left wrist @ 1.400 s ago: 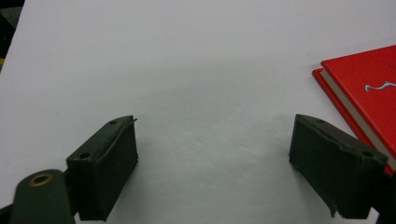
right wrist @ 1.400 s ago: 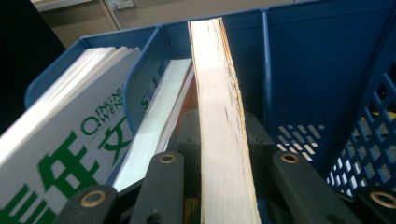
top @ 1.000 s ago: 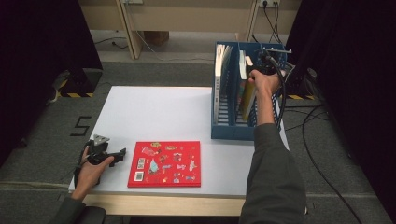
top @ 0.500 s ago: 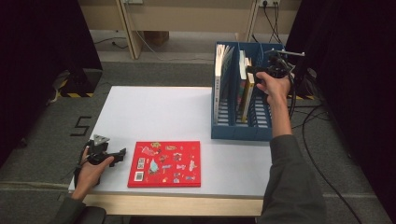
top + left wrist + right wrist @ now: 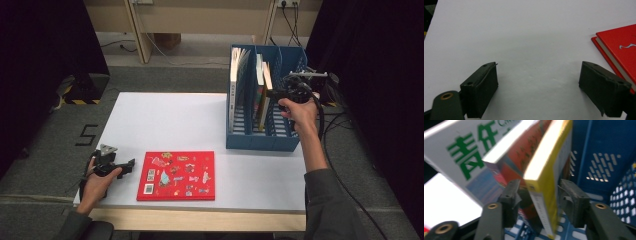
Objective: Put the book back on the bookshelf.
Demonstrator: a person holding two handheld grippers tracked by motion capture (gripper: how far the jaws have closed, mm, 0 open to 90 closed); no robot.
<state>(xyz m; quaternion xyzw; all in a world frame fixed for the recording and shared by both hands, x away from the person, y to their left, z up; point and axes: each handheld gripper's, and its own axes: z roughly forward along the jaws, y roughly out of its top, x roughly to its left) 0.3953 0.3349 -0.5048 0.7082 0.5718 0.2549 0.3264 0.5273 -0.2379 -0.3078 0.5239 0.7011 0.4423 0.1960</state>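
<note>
A red book with small pictures on its cover lies flat near the table's front edge; its corner shows in the left gripper view. Just left of it my left gripper rests on the white table, open and empty. At the blue file rack my right gripper reaches in from the right. A yellow book stands between its jaws, which have just been closing. A narrow gap shows beside each pad, so the right gripper counts as open.
The rack also holds a white book with green characters and a reddish book beside the yellow one. Cables trail on the floor right of the table. The white table top spreads between the two hands.
My right hand has shifted right and toward me along the rack. The yellow book, slanted under the gripper a second ago, now stands more upright in its slot. The left hand has kept still.
</note>
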